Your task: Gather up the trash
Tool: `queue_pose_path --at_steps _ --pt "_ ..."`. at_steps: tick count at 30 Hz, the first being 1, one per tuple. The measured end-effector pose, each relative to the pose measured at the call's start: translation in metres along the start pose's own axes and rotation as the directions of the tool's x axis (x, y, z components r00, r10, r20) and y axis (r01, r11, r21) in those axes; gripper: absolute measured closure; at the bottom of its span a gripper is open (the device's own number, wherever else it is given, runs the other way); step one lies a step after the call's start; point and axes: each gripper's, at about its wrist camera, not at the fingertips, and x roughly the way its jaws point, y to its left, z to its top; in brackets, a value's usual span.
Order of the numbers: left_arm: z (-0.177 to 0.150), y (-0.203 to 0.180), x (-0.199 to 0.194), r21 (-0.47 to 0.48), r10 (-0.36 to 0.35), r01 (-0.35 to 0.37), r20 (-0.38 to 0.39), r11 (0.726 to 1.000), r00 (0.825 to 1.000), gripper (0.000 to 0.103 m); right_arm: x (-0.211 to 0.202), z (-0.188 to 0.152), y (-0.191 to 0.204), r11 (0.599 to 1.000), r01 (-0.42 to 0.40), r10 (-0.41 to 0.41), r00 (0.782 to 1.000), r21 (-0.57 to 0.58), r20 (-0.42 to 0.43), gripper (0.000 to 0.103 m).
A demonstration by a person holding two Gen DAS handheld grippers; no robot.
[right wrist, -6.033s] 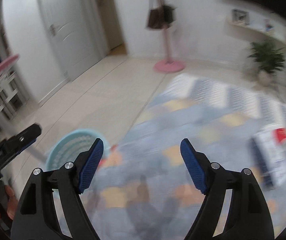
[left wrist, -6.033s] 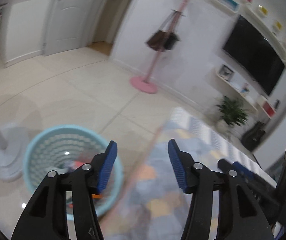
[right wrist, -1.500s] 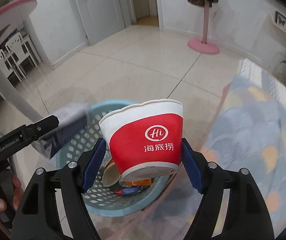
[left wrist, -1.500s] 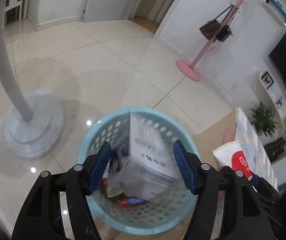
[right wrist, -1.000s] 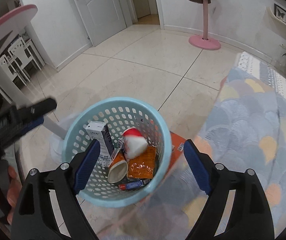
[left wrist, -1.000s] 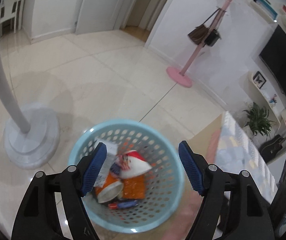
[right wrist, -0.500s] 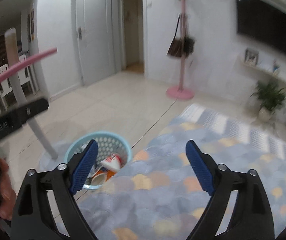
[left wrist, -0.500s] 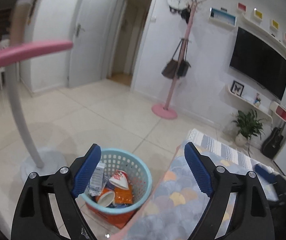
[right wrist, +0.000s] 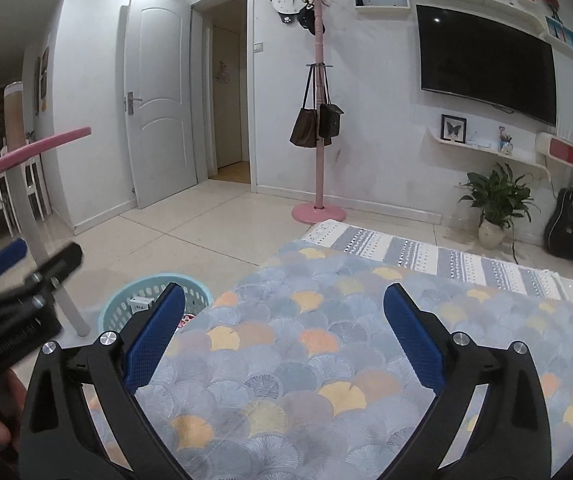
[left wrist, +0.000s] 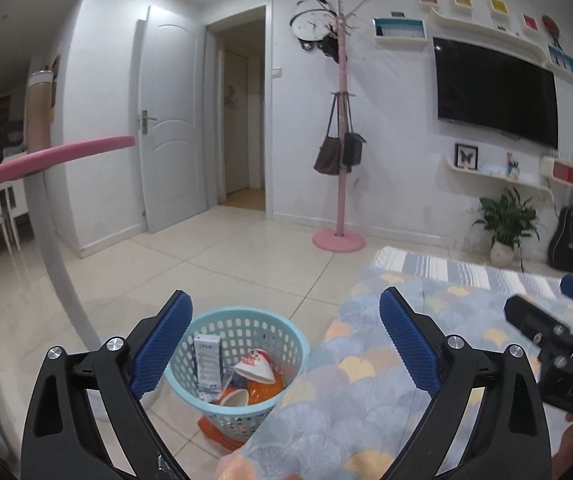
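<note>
While our two grippers hung over the patterned tablecloth, both were empty: the left gripper and the right gripper each had its jaws still spreading, nothing between them. One pale blue basket stood on the floor at seven o'clock of the pink coat stand. We counted in it one white carton, two paper cups and one orange wrapper.
</note>
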Motion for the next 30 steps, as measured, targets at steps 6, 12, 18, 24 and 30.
queue_pose_path --at_steps 6,12,18,24,30 --pt "-0.012 0.005 0.031 -0.034 0.042 -0.044 -0.049 0.998 0.998 0.011 0.024 -0.014 0.004 1.0 -0.021 0.021 0.999 -0.003 -0.035 0.008" --pt "-0.018 0.017 0.043 -0.061 0.071 -0.076 -0.068 0.995 0.995 0.011 0.038 -0.023 0.011 0.999 -0.049 0.049 0.998 -0.016 -0.037 0.008" --pt "-0.019 0.032 0.047 -0.081 0.082 -0.09 -0.095 0.993 0.992 0.011 0.039 -0.02 0.028 0.997 -0.075 0.074 0.997 -0.019 -0.025 0.008" --pt "-0.017 0.042 0.043 -0.109 0.089 -0.099 -0.1 0.989 0.991 0.01 0.03 -0.018 0.04 0.997 -0.064 0.064 0.998 -0.044 -0.004 0.008" --pt "-0.018 0.043 0.044 -0.1 0.09 -0.1 -0.101 0.99 0.991 0.009 0.028 -0.018 0.043 0.996 -0.05 0.05 0.999 -0.07 0.008 0.008"
